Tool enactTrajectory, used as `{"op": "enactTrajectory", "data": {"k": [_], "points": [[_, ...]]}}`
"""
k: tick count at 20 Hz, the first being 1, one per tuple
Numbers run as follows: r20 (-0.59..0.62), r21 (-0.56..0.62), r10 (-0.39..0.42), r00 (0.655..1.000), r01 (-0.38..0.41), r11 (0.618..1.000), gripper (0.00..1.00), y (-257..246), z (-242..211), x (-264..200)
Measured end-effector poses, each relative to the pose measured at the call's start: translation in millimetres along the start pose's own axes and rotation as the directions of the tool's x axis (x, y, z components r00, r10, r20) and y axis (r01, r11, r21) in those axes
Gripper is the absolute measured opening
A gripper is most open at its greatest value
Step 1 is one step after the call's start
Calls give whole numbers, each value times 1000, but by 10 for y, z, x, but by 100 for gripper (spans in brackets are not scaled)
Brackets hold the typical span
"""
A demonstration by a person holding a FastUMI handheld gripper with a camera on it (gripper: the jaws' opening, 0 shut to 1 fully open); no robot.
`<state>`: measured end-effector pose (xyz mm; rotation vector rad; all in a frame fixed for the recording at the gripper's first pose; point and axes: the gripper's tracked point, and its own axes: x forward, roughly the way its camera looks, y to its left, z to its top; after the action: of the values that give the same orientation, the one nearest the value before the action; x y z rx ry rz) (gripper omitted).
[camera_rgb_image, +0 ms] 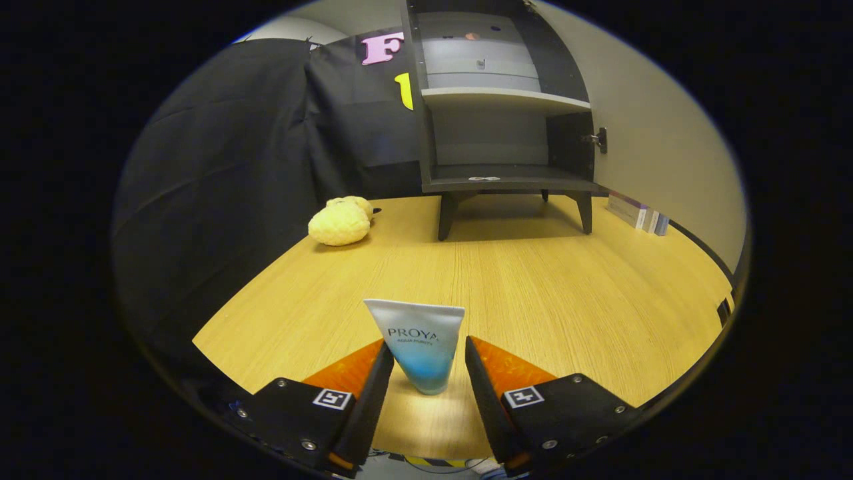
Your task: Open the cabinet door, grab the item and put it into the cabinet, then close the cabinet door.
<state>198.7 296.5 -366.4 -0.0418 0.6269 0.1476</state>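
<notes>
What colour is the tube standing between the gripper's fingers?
The tube is white at its top, fading to blue at its base, seen in the gripper view.

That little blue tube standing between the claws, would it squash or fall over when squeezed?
The tube looks like soft plastic, so it would probably dent. Standing on its narrow end, it seems easy to tip. The gripper is open, its fingers on either side, apart from it.

The gripper point(426, 373) stands apart, a tube point(418, 343) upright on the counter point(533, 280) between its fingers, clear of both. Well beyond them the cabinet point(500, 107) stands with its door open; a yellow plush toy point(340, 223) lies beside it.
</notes>
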Motion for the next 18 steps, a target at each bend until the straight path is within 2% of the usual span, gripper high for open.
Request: {"op": "enactTrajectory", "data": {"k": [1, 2, 9, 18], "points": [[0, -11, -9, 1000, 9, 1000, 64, -5, 11, 21], [-7, -16, -3, 1000, 3, 1000, 53, -11, 11, 0], [9, -49, 39, 999, -38, 998, 51, -8, 415, -51], [72, -67, 20, 997, -15, 998, 51, -360, 1274, -26]]}}
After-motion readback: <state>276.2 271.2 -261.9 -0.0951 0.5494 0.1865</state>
